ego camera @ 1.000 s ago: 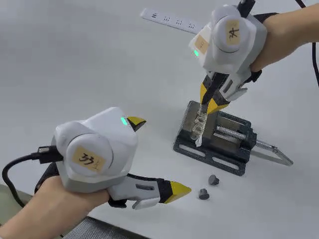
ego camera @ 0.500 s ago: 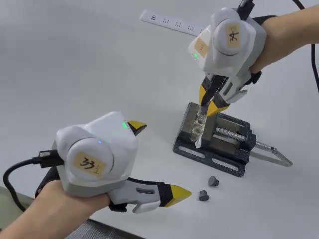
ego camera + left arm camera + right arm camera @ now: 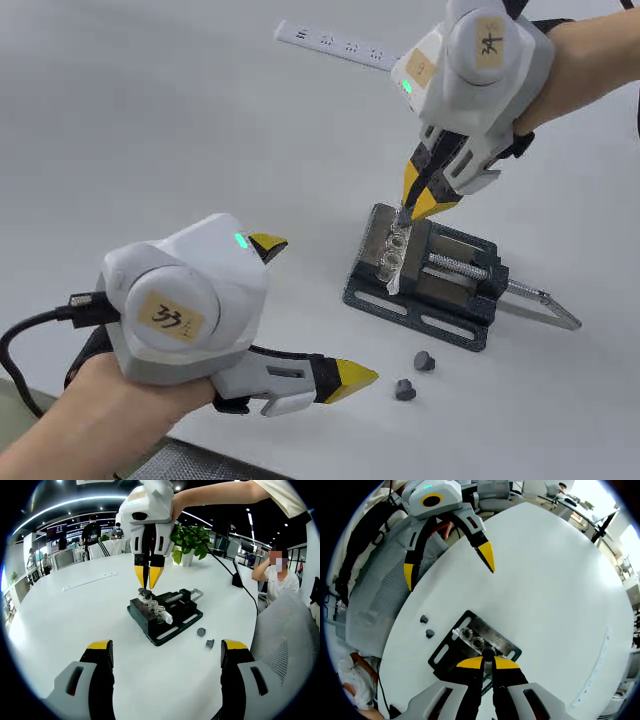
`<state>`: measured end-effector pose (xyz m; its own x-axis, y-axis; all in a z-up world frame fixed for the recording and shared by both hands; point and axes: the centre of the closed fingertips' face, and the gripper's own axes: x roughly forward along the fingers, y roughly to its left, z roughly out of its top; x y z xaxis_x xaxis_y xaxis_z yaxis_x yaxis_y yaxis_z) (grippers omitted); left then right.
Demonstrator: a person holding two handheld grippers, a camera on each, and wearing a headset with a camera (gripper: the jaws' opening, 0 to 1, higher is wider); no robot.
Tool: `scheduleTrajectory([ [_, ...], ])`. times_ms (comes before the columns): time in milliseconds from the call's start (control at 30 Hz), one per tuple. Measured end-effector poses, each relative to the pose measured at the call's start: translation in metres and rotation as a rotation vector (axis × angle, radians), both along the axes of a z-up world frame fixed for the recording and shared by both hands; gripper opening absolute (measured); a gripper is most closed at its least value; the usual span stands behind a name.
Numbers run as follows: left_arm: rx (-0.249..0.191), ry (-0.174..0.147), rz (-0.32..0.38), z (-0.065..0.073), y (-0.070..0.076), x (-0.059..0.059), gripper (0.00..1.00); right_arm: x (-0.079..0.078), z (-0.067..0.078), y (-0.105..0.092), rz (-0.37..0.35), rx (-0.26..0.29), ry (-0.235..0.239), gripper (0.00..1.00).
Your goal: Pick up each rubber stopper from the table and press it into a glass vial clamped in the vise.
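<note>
Our right gripper (image 3: 408,212) hangs over the vise (image 3: 462,300), jaws drawn nearly together. A dark stopper (image 3: 487,655) sits between the tips, atop the end vial (image 3: 144,597); we cannot tell whether it is gripped. Our left gripper (image 3: 166,647) gapes wide and empty, near two loose stoppers (image 3: 424,360) on the table (image 3: 180,130).

White table (image 3: 150,120), vise (image 3: 465,290), 2 stoppers (image 3: 424,360), pwr strip (image 3: 335,42)
</note>
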<state>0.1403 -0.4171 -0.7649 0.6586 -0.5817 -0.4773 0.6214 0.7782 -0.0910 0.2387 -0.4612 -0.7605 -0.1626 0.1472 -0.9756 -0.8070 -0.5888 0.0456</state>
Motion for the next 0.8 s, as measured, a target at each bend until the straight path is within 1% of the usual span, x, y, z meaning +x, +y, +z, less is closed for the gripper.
scheduleTrajectory([
  [100,0.0,0.002,-0.001,-0.0008,0.0002,-0.0002,0.88,-0.0003,-0.0003,0.0009,-0.009,0.013,0.001,0.01],
  [167,0.001,0.004,-0.003,-0.0014,0.0,-0.0005,0.88,-0.0025,-0.0006,0.0007,-0.013,0.016,0.004,0.01],
  [333,0.003,0.005,-0.004,-0.0019,0.0004,-0.0002,0.88,-0.0023,-0.0025,0.0027,-0.017,0.024,0.001,0.0],
  [667,0.006,0.012,-0.007,-0.0034,0.0002,0.0002,0.87,-0.0024,-0.0047,0.0039,-0.028,0.025,0.006,0.0],
  [800,0.006,0.015,-0.009,-0.0045,-0.0003,-0.0007,0.87,-0.0029,-0.005,0.0038,-0.023,0.022,0.0,0.0],
])
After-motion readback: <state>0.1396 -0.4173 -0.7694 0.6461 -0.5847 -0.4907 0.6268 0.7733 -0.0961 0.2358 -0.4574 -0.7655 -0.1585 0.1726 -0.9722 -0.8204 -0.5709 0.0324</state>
